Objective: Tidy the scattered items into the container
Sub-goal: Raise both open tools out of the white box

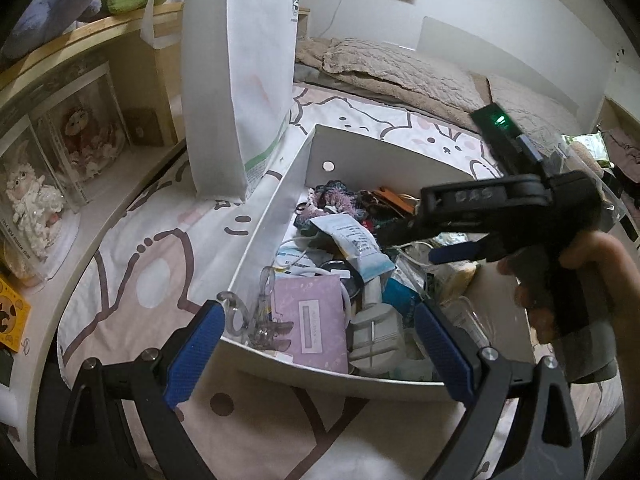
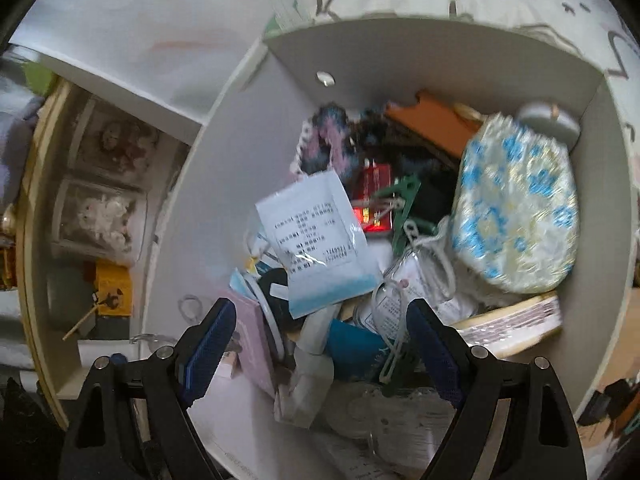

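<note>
Left hand-held gripper [image 1: 320, 354], jaws spread wide and empty, poised at the near rim of the white container [image 1: 280, 200] on the patterned bed [image 1: 132, 264]. Right hand-held gripper [image 2: 320, 352], likewise wide open and holding nothing, hovering over the clutter inside: lilac card [image 1: 312, 316], printed sachet [image 2: 316, 240], blue-flowered pouch [image 2: 516, 208]. Beside the container, upright white bag [image 1: 240, 72].
</note>
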A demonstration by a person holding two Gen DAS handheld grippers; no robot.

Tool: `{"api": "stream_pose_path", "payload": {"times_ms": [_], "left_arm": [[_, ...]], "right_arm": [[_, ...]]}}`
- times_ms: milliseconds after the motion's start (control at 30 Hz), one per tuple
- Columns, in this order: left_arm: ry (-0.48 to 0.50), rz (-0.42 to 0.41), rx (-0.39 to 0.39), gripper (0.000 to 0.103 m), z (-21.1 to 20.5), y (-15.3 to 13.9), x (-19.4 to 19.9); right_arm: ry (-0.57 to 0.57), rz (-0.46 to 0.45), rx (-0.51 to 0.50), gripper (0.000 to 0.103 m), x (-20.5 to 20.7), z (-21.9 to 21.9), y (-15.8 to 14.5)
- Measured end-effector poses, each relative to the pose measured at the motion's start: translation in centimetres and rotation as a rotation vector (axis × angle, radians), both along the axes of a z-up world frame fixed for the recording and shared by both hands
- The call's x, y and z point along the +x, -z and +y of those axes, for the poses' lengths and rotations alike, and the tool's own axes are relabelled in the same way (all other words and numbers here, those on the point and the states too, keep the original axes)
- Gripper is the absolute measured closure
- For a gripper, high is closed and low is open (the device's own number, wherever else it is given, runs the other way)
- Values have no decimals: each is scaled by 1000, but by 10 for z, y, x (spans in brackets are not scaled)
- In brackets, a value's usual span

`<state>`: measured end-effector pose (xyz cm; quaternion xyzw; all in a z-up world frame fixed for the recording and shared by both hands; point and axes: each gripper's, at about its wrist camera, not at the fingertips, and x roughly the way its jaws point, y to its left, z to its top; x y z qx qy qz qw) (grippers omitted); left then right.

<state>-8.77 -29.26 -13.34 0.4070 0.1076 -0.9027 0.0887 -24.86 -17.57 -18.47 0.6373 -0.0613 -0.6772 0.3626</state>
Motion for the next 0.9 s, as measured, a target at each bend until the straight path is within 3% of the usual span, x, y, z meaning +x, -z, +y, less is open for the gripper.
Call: {"api": "stream_pose_path", "payload": {"times_ms": [267,367,700,900], "left_arm": [[-10,11,-10,6,9,-4,-1],[-18,19,-19,0,10,-7,1],[-34,52,-23,0,18,-21,11],[-38,56,-26,0,25,-24,14]], "right_arm": [[-7,172,-15,16,21,23,-33],[-15,249,-6,15,34,30,-40],[46,459,-8,0,63,75,-59],[82,621,14,0,81,99,-78]]}}
